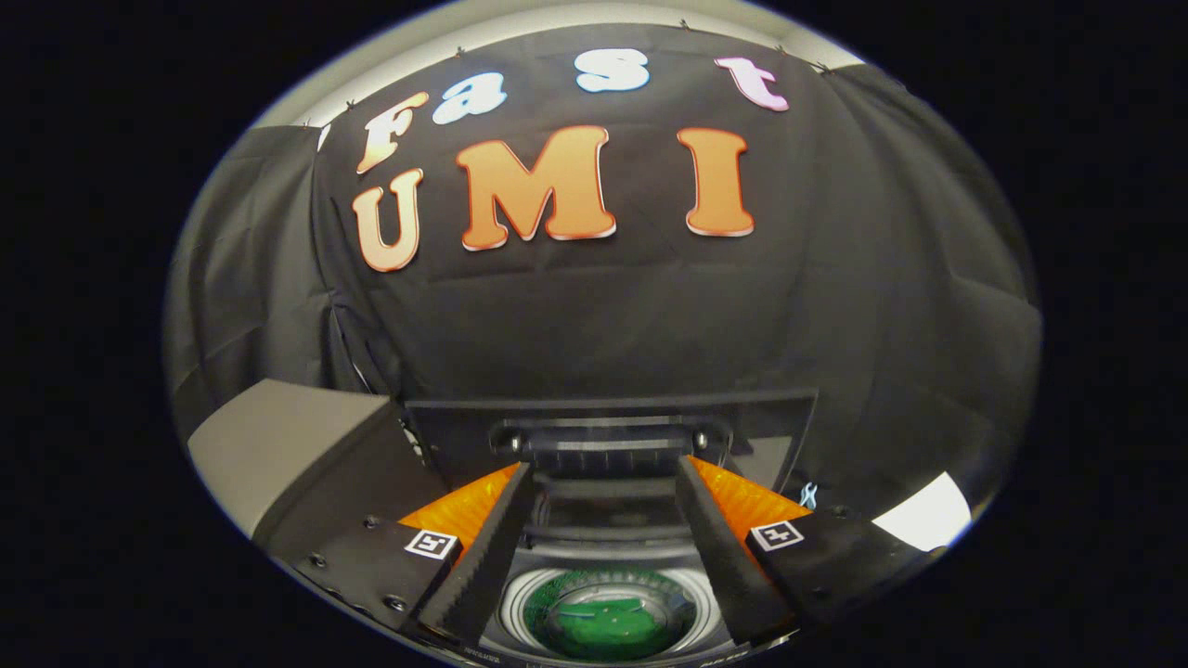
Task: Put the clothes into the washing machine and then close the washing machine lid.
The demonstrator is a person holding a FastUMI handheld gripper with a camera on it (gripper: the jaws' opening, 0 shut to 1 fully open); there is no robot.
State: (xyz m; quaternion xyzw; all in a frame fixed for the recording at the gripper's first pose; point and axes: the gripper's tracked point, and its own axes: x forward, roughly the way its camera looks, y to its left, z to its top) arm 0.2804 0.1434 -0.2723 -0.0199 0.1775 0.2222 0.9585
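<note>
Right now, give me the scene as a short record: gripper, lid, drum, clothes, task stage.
gripper: gripper open, fingers spread, nothing pressed between them
lid: washing machine lid raised, standing just ahead of the fingertips, its handle bar across the gap
drum: washing machine drum open, seen from above between the fingers
clothes: green clothes lying inside the drum
backdrop: black cloth wall behind the machine
task stage: clothes look loaded; lid not yet closed
</note>
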